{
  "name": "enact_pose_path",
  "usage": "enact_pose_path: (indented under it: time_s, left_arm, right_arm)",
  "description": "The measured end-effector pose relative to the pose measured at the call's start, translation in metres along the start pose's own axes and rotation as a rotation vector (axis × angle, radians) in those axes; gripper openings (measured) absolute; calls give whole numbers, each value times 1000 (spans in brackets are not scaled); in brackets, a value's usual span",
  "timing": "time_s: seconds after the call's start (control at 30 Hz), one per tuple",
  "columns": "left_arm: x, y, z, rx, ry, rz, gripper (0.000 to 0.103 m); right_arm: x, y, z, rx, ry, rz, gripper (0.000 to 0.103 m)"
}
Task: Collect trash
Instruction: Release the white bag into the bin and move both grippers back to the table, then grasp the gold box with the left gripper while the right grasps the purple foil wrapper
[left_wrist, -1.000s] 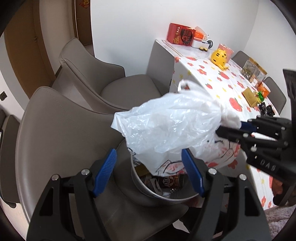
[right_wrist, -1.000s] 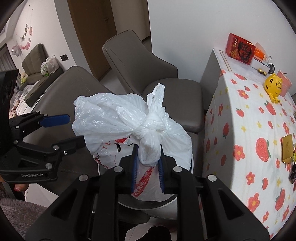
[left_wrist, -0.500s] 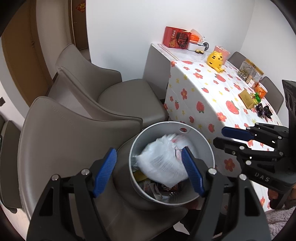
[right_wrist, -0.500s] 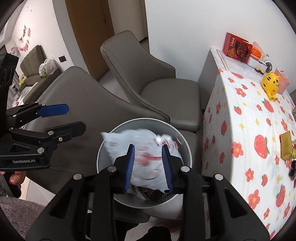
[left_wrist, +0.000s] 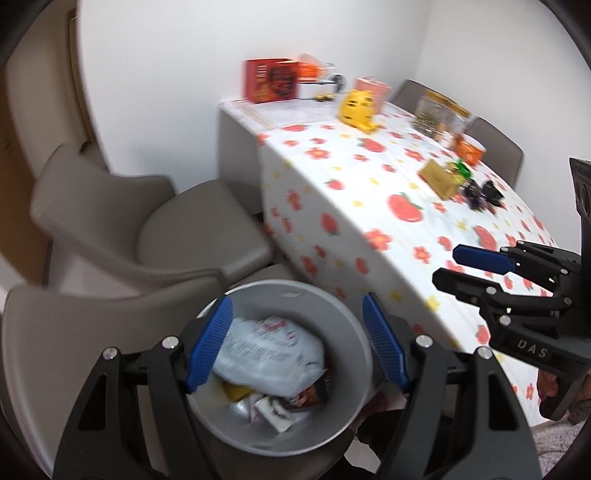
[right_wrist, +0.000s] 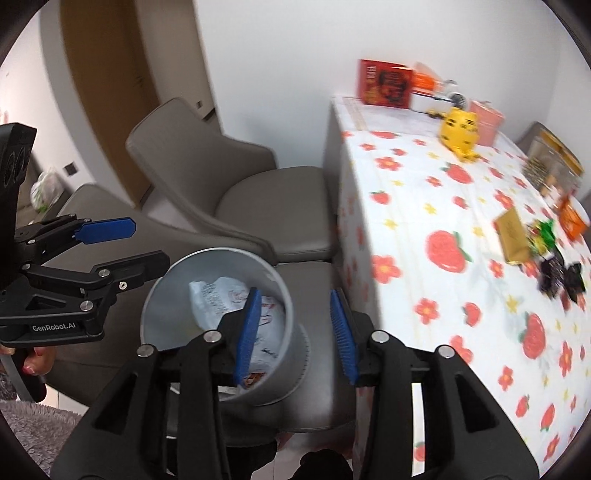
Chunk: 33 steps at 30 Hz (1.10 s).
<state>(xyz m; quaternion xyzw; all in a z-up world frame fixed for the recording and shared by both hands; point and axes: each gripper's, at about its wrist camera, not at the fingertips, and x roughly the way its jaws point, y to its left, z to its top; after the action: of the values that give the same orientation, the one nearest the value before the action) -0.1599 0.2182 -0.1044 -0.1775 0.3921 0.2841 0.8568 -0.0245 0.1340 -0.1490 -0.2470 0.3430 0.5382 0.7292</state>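
A tied white plastic bag (left_wrist: 266, 354) lies inside the grey round bin (left_wrist: 343, 325), on top of wrappers. The bin (right_wrist: 162, 295) stands on a grey chair seat beside the table. My left gripper (left_wrist: 297, 341) hangs open above the bin with nothing between its blue pads. It also shows in the right wrist view, the left gripper (right_wrist: 118, 245) standing left of the bin. My right gripper (right_wrist: 295, 332) is over the bin's right rim, its jaws opening and empty. In the left wrist view the right gripper (left_wrist: 454, 266) sits over the table edge.
A table with a strawberry-print cloth (right_wrist: 443, 258) fills the right side, bearing a gold box (right_wrist: 511, 236), dark wrappers (right_wrist: 557, 277), a yellow tiger figure (right_wrist: 460, 133), a red box (right_wrist: 384, 83) and jars. Grey chairs (right_wrist: 229, 177) stand left of the table.
The right gripper let go of the knotted bag, which dropped into the bin. Both grippers then swung right, toward the table, and the right jaws widened.
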Motion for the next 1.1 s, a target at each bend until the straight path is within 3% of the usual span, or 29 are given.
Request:
enact_pose_path:
  time_s: [0.3,0.53,0.77,0.9,1.1]
  left_arm:
    - [46,-93,49,181,13,-121,73]
    - [95,-181,95,265,4,-190,73]
    - [142,-245,135,275,-7,-206,73]
    - [170,-271,151,281,-3,-202,73]
    - [210,-292,166,266,20,-188,73]
  right_arm:
    - [-32,-112,-15,210,-43,-183,38]
    - [-45,-211,-18,290,-57,-295,38]
    - [-32,-285,-4,316,-72,-331,38]
    - [-15,-314,4,311,-77,-331,52]
    - [16,-346,10,284,-52,-330,53]
